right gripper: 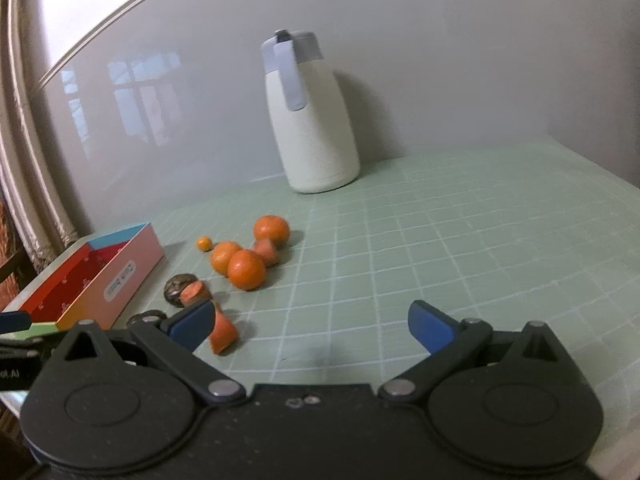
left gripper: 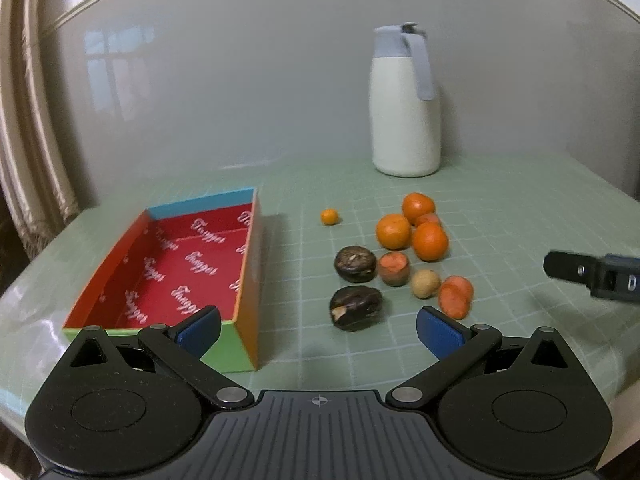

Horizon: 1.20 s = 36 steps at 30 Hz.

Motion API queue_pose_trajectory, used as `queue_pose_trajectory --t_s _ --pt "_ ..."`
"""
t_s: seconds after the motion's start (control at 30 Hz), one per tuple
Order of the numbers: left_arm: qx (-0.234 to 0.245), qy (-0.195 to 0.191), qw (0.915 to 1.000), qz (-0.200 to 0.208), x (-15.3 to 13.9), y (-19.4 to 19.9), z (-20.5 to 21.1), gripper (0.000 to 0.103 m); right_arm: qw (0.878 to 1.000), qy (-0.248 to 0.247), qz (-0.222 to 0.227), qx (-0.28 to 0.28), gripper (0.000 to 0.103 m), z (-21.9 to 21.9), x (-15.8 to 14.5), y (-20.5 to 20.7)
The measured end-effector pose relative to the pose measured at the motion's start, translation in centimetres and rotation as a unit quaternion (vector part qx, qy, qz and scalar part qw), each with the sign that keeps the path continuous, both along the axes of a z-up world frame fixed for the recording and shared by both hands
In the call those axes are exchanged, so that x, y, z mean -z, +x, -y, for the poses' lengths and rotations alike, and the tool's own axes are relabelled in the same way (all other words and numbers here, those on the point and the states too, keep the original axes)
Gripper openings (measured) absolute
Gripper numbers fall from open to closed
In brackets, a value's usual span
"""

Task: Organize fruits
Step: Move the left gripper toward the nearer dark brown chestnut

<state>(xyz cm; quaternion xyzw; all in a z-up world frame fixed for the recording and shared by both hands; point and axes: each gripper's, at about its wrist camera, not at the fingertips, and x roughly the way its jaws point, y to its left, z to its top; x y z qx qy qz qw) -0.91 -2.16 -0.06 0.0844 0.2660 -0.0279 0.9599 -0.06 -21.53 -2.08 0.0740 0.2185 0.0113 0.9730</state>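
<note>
Your left gripper (left gripper: 318, 330) hangs above the green grid mat (left gripper: 500, 216) with its blue-padded fingers (left gripper: 199, 330) spread wide and nothing between them. Just ahead of its gap lies a dark, wrinkled fruit (left gripper: 355, 307) with a pale broken patch, long axis running left to right; a second dark fruit (left gripper: 355, 264) sits just beyond it. To the right of these lie a cut orange piece (left gripper: 394, 267) showing its flat face, a small tan round fruit (left gripper: 425, 283), and another orange chunk (left gripper: 456, 296) close to your right-hand pad. Farther out, three tangerines (left gripper: 394, 232) cluster together, touching or nearly so, and a tiny orange kumquat (left gripper: 329, 216) sits apart to their left. The open box (left gripper: 248, 280), red inside with white script, lies to the left, its long axis running away from you; your left pad overlaps its near corner in the view.

Your right gripper (right gripper: 310, 326) is also spread wide and empty, over bare mat. An orange chunk (right gripper: 224, 334) lies beside its left pad, and the remaining fruit sits ahead and to the left. A white jug (right gripper: 312, 120) with a grey-blue handle stands upright by the wall.
</note>
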Motion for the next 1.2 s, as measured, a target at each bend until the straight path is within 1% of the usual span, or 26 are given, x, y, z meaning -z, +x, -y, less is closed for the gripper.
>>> queue_pose_trajectory --t_s 0.17,0.3,0.47,0.57,0.63,0.73,0.97,1.2 --pt "0.023 0.039 0.9988 0.021 0.1 -0.2 1.4 0.103 1.000 0.010 0.004 0.010 0.103 0.8 -0.1 -0.3" --pt "0.031 0.050 0.9980 0.023 0.3 0.0 2.0 0.103 1.000 0.011 0.010 0.016 0.103 1.2 -0.3 -0.5" --pt "0.032 0.050 0.9981 0.020 0.6 0.1 2.0 0.103 1.000 0.013 0.011 0.024 0.103 1.6 -0.4 -0.5" --pt "0.032 0.044 0.9984 0.012 1.0 0.5 2.1 0.103 0.999 0.001 0.011 0.044 0.103 1.9 -0.5 -0.7" --pt "0.034 0.043 0.9985 0.007 1.2 0.9 2.1 0.103 0.999 0.002 0.012 0.052 0.103 2.2 -0.6 -0.7" --pt "0.036 0.042 0.9984 0.007 1.5 1.4 2.3 0.103 0.998 0.009 0.014 0.055 0.103 2.7 -0.6 -0.9" --pt "0.049 0.040 0.9980 0.004 1.9 3.2 2.3 0.103 0.998 0.005 0.016 0.057 0.103 2.8 -0.8 -1.0" --pt "0.049 0.031 0.9982 -0.013 2.8 5.5 2.3 0.102 0.998 0.013 0.021 0.054 0.103 3.2 -1.0 -1.3"
